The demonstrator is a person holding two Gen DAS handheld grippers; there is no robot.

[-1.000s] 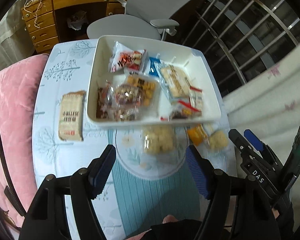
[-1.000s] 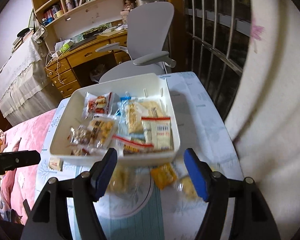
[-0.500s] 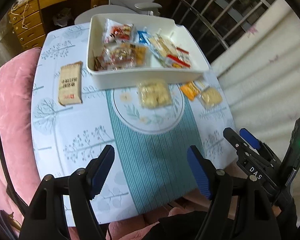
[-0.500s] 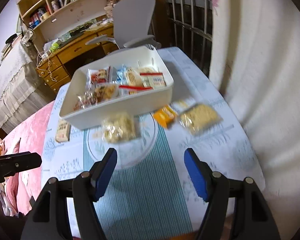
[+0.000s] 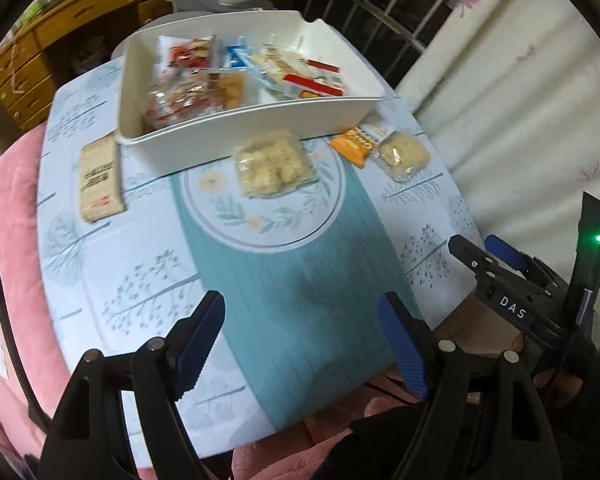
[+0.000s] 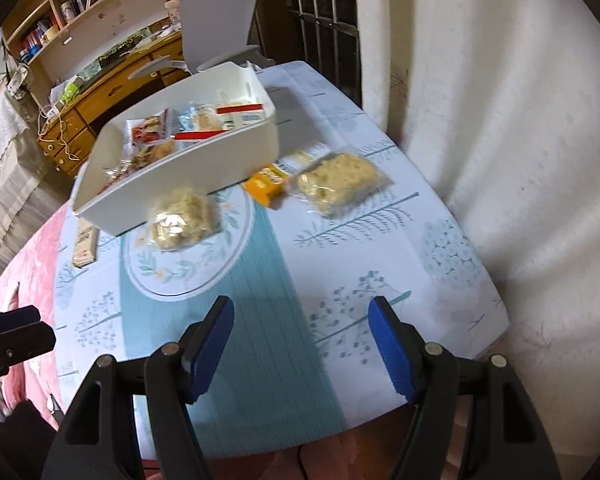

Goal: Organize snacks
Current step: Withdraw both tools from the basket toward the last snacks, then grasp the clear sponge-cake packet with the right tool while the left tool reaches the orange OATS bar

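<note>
Both tongs, left tongs and right tongs, gape wide and empty, hanging over the surface near me. Beside my white bin, four snack packets wait: cracker bag, orange packet, clear-wrapped cake, tan bar.

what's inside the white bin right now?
The white bin holds a pile of wrapped snacks, red, blue and clear packets overlapping. Its near wall and the top packets hide whatever lies lower.

bin: smooth white plastic | tablecloth: matt printed cloth | snack packs: glossy clear film | desk: varnished wood | gripper pads: ribbed blue
</note>
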